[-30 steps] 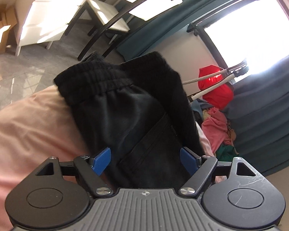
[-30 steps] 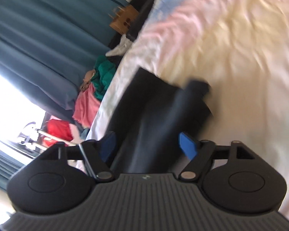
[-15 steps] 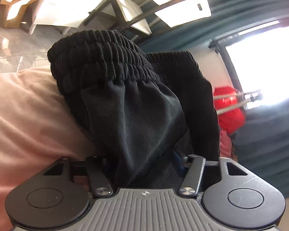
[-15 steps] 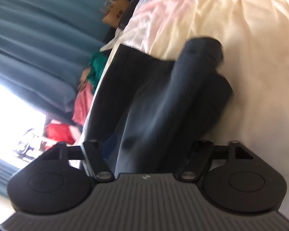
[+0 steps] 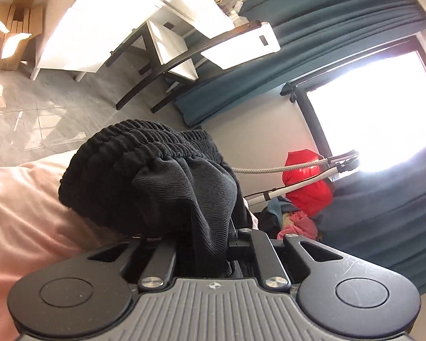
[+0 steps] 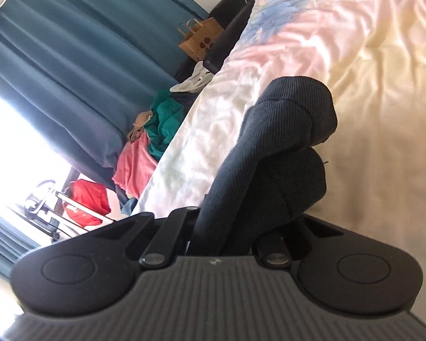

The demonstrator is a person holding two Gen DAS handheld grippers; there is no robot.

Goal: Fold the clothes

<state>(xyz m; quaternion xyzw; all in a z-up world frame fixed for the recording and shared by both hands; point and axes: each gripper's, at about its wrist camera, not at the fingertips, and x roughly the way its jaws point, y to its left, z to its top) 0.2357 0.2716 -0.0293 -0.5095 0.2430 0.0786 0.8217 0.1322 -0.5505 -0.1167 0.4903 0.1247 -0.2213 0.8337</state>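
Black ribbed trousers lie on a bed with pastel sheets (image 6: 369,42). My left gripper (image 5: 204,244) is shut on the trousers near the elastic waistband (image 5: 133,153), which bunches up over the pink sheet (image 5: 20,199). My right gripper (image 6: 221,227) is shut on the cuffed leg end of the trousers (image 6: 284,130), which is lifted and folded over above the sheet. The fingertips of both grippers are hidden in the cloth.
A pile of red, pink and green clothes (image 6: 144,153) lies beside the bed under teal curtains (image 6: 56,65). A red bag (image 5: 306,184) and a drying rack stand by the bright window. A white desk and a chair (image 5: 170,45) stand across the grey floor. A paper bag (image 6: 198,39) sits by the headboard.
Both grippers were open around the trousers a second ago and have closed on the cloth. The waistband and the leg end have since bunched and lifted.
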